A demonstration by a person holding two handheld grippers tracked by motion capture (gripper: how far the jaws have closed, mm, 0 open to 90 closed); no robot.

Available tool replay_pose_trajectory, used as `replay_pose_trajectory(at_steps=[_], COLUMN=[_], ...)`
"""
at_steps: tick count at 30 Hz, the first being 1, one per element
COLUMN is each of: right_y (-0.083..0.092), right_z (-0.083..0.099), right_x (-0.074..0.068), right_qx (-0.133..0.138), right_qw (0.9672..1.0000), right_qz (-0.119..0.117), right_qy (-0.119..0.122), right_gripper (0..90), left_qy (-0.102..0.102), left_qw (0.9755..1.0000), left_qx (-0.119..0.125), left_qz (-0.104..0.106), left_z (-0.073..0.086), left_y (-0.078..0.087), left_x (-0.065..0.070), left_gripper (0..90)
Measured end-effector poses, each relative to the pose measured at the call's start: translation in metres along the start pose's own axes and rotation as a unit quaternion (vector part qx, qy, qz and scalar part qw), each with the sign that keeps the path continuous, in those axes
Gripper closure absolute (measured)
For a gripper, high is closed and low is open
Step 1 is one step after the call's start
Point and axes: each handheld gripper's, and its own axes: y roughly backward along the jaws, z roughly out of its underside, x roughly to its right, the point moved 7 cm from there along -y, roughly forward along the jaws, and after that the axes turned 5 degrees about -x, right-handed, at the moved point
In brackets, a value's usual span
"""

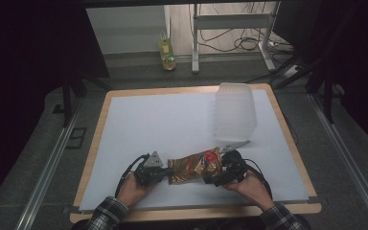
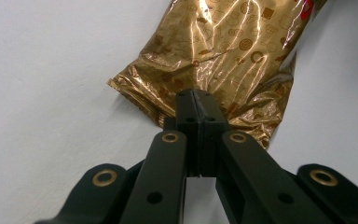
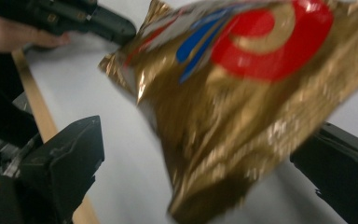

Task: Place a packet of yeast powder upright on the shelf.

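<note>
Lying near the 6 o'clock edge of the white table [image 1: 139, 120]: gold foil snack bag [image 1: 194, 167], stretched between both grippers. Clamping one crimped end seam of the bag: left gripper [image 2: 196, 105], fingers [image 2: 186, 116] pressed fully together on the foil, positioned at the bag's 9 o'clock end in the high view. Straddling the opposite end: right gripper [image 1: 213, 178], fingers [image 3: 70, 158] standing wide apart in the right gripper view, bag between them, pads not pressing on it. Standing upright well apart at 1 o'clock: translucent plastic container [image 1: 235, 112]. Lying just in front of it: a pair of scissors [image 1: 235, 145].

Risks judged from here:
- Slipping of the thin seam out of the left grip, owing to smooth foil and a narrow bite.
- Closing of the right fingers on the puffed body rather than the seam, crushing contents or bursting the bag.
- Pulling unevenly, tearing the foil sideways and scattering contents over the table.
</note>
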Motion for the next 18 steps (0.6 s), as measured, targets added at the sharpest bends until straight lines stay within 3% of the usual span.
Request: replay_pose_trajectory(at_steps=[7, 8, 11, 18], right_y=[-0.005, -0.004, -0.003, 0.005], right_z=[-0.015, -0.020, -0.025, -0.040], right_x=[0.000, -0.001, -0.002, -0.008], right_qx=[0.005, 0.013, 0.018, 0.027], right_qw=[0.9993, 0.9981, 0.9970, 0.9966], right_qz=[-0.019, -0.035, -0.044, -0.047], right_qy=[-0.033, -0.049, -0.062, -0.063], right_gripper=[16.4, 24.7, 29.5, 57.6], left_qy=[0.001, 0.001, -0.001, -0.004], left_qw=[1.0000, 1.0000, 1.0000, 1.0000], left_qx=[0.001, 0.001, 0.000, -0.001], left_qz=[-0.002, -0.002, -0.005, -0.006], left_z=[0.000, 0.000, 0.000, -0.001], left_y=[0.000, 0.000, 0.000, 0.000], left_x=[0.000, 0.000, 0.001, 0.001], left_gripper=[90.0, 90.0, 90.0, 89.9])
